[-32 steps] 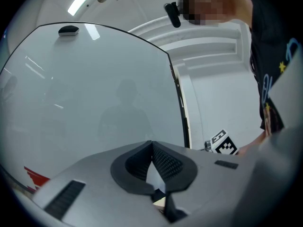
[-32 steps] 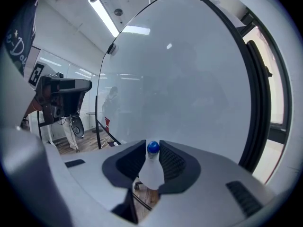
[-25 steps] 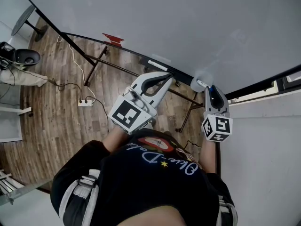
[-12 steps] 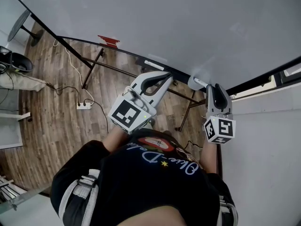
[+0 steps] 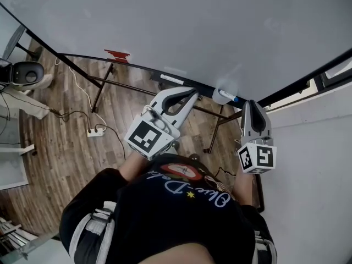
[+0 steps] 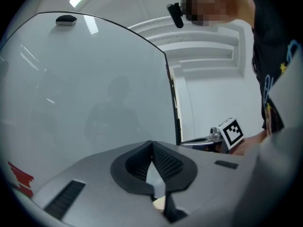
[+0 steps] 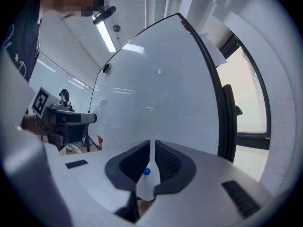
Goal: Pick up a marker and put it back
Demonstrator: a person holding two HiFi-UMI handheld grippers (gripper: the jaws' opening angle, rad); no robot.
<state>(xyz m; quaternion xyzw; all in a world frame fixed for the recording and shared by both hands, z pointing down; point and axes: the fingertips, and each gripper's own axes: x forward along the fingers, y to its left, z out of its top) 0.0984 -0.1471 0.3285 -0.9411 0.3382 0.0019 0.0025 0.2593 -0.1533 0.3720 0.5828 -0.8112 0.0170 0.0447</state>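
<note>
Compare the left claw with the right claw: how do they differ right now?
Grip: the pale grey left claw is shut with nothing between its jaws; the pale grey right claw has just been closing and pinches the white marker with a blue end. Pose: in the head view the left claw slants up and right toward the glossy whiteboard; the right claw points straight up the picture at its lower corner. Shared: both face the whiteboard.

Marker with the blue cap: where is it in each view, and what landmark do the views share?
Head view: marker right of centre, at the whiteboard's lower edge, just ahead of the right gripper.
Left gripper view: not in it.
Right gripper view: only its blue end shows, between the jaws, which have just been closing.
Shared landmark: the whiteboard, filling the background in all three.
</note>
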